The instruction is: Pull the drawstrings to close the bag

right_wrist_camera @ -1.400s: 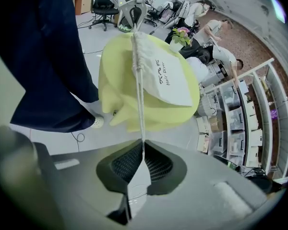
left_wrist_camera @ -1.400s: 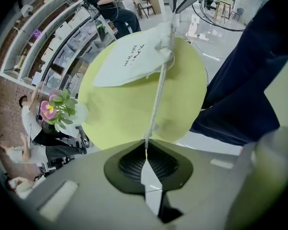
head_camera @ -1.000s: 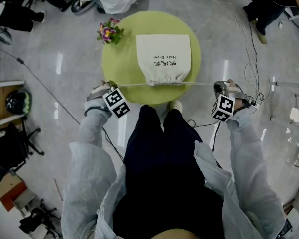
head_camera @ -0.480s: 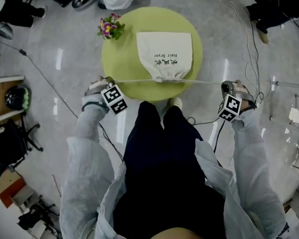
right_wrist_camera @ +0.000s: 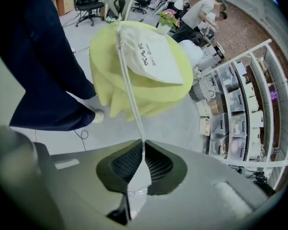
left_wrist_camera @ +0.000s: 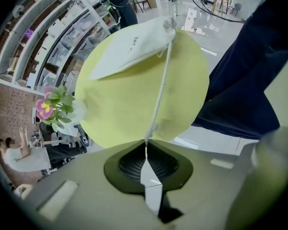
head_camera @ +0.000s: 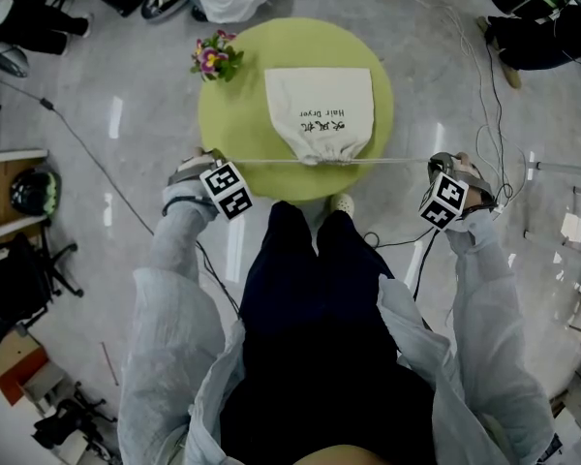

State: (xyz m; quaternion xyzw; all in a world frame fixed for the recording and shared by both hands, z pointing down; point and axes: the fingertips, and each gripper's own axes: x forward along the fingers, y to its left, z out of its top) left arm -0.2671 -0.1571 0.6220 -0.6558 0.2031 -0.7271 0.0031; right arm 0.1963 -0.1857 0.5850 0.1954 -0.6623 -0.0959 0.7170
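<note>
A cream drawstring bag [head_camera: 320,105] with dark print lies on the round yellow-green table [head_camera: 234,124], its gathered mouth toward me. Its white drawstrings run taut to both sides along the table's near edge. My left gripper [head_camera: 213,161] is shut on the left drawstring [head_camera: 261,162], just off the table's left rim. My right gripper [head_camera: 434,164] is shut on the right drawstring [head_camera: 392,161], out over the floor. In the left gripper view the cord [left_wrist_camera: 161,87] leads from the shut gripper [left_wrist_camera: 145,143] up to the bag [left_wrist_camera: 129,47]. The right gripper view shows the same: cord [right_wrist_camera: 129,92], gripper [right_wrist_camera: 143,142], bag [right_wrist_camera: 153,56].
A small pot of pink and yellow flowers [head_camera: 213,58] stands at the table's far left rim. My dark-trousered legs [head_camera: 310,260] press against the near edge. Cables [head_camera: 484,95] trail over the floor at right; shelving [head_camera: 10,187] stands at left.
My right gripper has drifted slightly outward to the right with its cord, and the bag's mouth looks gathered a little tighter. The left gripper has hardly moved.
</note>
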